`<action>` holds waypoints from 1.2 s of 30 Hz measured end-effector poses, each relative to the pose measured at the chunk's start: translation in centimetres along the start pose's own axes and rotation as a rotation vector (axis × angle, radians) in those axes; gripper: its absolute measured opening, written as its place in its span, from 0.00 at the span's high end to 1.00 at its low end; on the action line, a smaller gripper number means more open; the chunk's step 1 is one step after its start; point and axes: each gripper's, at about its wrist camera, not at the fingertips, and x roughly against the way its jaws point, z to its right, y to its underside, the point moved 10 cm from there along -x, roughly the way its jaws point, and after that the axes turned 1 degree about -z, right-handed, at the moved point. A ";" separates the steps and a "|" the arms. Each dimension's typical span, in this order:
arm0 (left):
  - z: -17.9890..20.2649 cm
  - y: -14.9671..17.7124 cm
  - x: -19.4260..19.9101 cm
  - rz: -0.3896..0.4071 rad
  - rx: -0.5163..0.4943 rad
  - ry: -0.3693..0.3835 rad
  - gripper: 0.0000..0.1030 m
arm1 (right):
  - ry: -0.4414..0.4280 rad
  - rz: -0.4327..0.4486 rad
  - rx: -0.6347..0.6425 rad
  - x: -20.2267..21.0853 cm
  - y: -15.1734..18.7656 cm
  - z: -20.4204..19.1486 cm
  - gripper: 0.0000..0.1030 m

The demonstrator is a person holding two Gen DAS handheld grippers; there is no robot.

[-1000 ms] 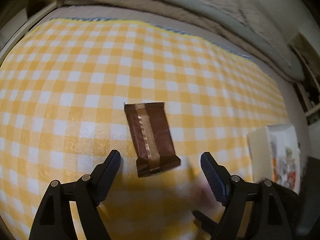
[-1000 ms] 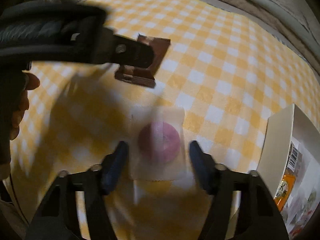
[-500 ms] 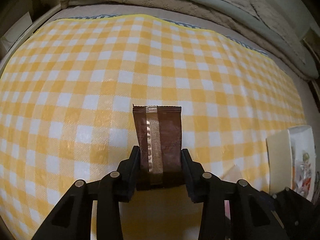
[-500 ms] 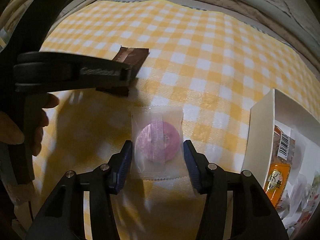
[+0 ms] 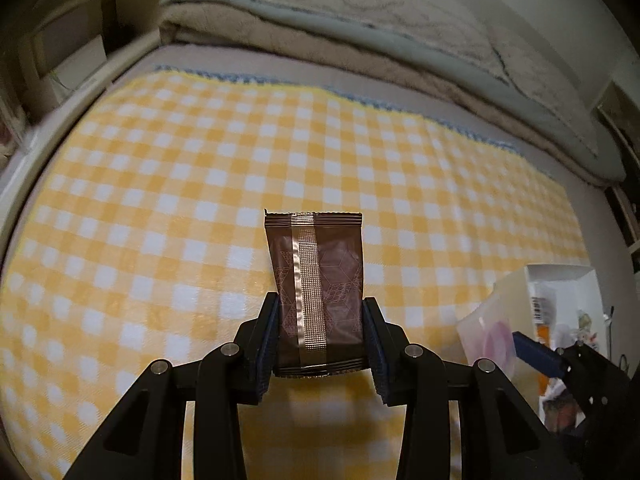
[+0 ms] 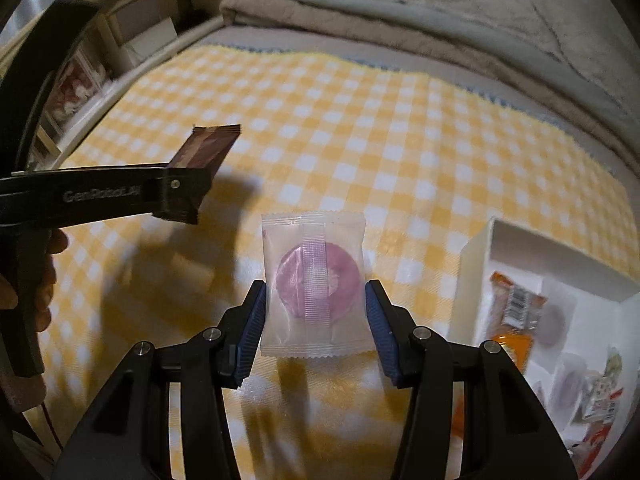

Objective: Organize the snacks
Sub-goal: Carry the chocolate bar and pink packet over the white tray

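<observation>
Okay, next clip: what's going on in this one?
A person is sorting snacks on a yellow checked cloth, one tool in each hand. The left tool grips a brown snack packet; the right tool grips a clear packet with a pink ring sweet. A white box of snacks sits at the right.

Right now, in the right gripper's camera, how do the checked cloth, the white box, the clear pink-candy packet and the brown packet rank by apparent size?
1. checked cloth
2. white box, partly cut off
3. clear pink-candy packet, enlarged by nearness
4. brown packet, partly hidden by the left gripper
</observation>
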 end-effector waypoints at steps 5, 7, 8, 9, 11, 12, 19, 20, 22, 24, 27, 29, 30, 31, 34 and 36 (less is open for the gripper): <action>0.3 1.2 4.6 0.059 -0.001 0.004 0.62 | 0.000 0.061 -0.008 2.9 -0.7 -0.1 0.51; 0.3 1.8 6.1 0.073 -0.007 0.005 0.62 | 0.002 0.089 -0.019 4.1 -1.1 0.0 0.51; 0.4 2.0 6.8 0.081 -0.012 0.004 0.62 | 0.003 0.100 -0.022 4.5 -1.3 0.1 0.51; 0.5 2.2 7.5 0.092 -0.016 0.005 0.62 | 0.008 0.116 -0.024 5.2 -1.4 0.3 0.51; 0.8 2.6 9.1 0.115 -0.018 0.013 0.62 | 0.012 0.142 -0.032 6.3 -1.8 0.4 0.51; 0.9 2.8 9.8 0.124 -0.019 0.016 0.62 | 0.012 0.155 -0.038 6.9 -2.0 0.6 0.51; 2.7 3.9 13.5 0.186 -0.048 0.046 0.62 | 0.015 0.251 -0.074 10.6 -2.6 2.3 0.51; 3.1 4.1 14.2 0.197 -0.050 0.053 0.62 | 0.019 0.266 -0.080 11.3 -2.7 2.7 0.51; 3.9 4.3 15.3 0.218 -0.049 0.074 0.62 | 0.024 0.294 -0.088 12.6 -2.7 3.4 0.51; 4.8 4.8 16.2 0.234 -0.049 0.096 0.62 | 0.033 0.315 -0.097 13.7 -2.7 4.3 0.51; 6.7 5.0 16.9 0.243 -0.063 0.125 0.62 | 0.051 0.334 -0.115 14.8 -2.4 5.8 0.51; 8.3 5.1 17.1 0.245 -0.079 0.145 0.62 | 0.071 0.345 -0.135 15.6 -1.9 7.4 0.51; 8.9 5.3 17.0 0.243 -0.086 0.155 0.62 | 0.077 0.348 -0.141 15.8 -1.7 7.9 0.51; 9.8 5.5 16.9 0.241 -0.095 0.165 0.62 | 0.088 0.351 -0.155 16.2 -1.4 8.9 0.51; 12.2 5.8 16.6 0.233 -0.121 0.189 0.62 | 0.118 0.359 -0.185 17.2 -0.5 11.6 0.51; 13.9 6.0 16.3 0.226 -0.134 0.208 0.62 | 0.137 0.361 -0.204 17.6 0.1 13.2 0.51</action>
